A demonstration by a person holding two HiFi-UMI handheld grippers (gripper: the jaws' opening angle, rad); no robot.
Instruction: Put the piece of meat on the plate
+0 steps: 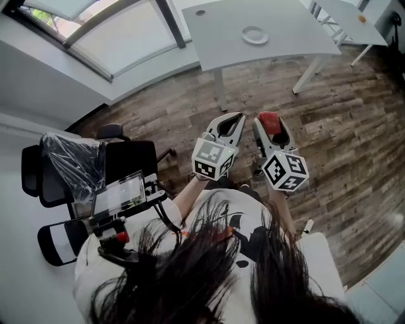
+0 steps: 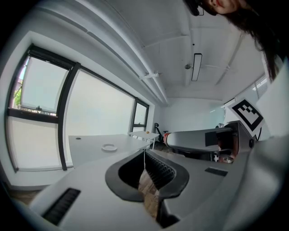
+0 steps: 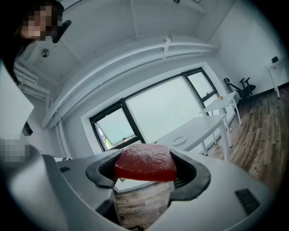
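Note:
A red slab of meat (image 3: pixel 145 163) sits clamped between the jaws of my right gripper (image 3: pixel 146 169); in the head view the meat (image 1: pixel 269 122) shows at the tip of the right gripper (image 1: pixel 270 126). My left gripper (image 1: pixel 231 121) is beside it, jaws pressed together with nothing between them, also seen in its own view (image 2: pixel 145 168). A small white plate (image 1: pixel 255 35) lies on a white table (image 1: pixel 285 38) ahead, well beyond both grippers. The plate (image 2: pixel 109 147) shows far off in the left gripper view, and the plate (image 3: pixel 179 140) too in the right gripper view.
Black office chairs (image 1: pixel 82 171) stand at my left. A second white table (image 1: pixel 354 19) with a small orange object (image 1: pixel 361 18) is at the far right. Wooden floor (image 1: pixel 342 133) lies between me and the tables. Windows (image 1: pixel 95 31) run along the left.

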